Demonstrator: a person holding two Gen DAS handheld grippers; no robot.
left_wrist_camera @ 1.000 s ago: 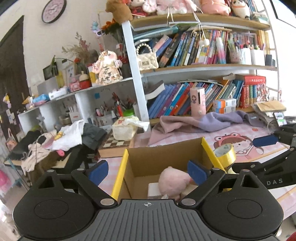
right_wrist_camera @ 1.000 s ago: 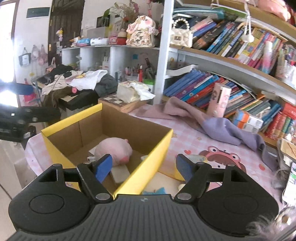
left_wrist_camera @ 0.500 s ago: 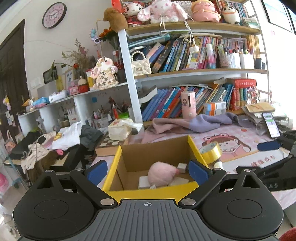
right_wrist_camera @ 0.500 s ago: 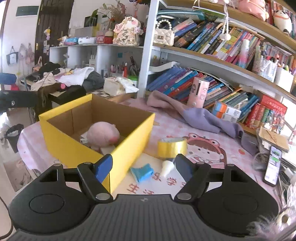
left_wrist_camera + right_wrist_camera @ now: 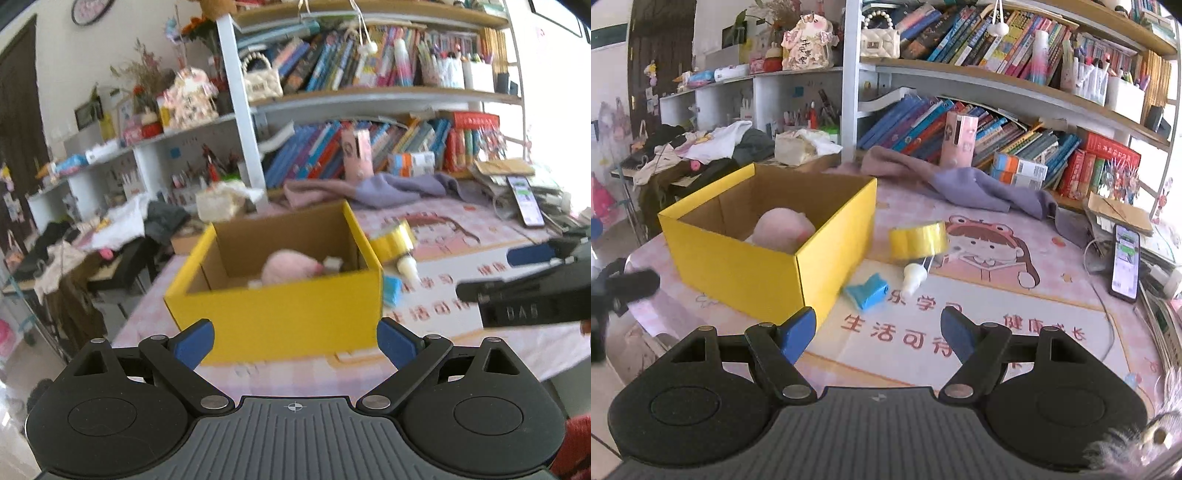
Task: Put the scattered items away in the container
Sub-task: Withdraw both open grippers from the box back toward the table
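Yellow box (image 5: pixel 768 258) at table's left edge holding pink plush (image 5: pixel 785 229), tape roll (image 5: pixel 918 240), blue item (image 5: pixel 868 291) beside it, right gripper (image 5: pixel 877 332) and left gripper (image 5: pixel 295 341) both spread, empty.

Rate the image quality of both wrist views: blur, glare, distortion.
Left wrist view: motion-smeared, so the yellow box and shelf books look soft; window glare whitens the right edge. Right wrist view: sharper, print on the table mat readable, glare at the far right near the phone. Both: fisheye bends the shelves.
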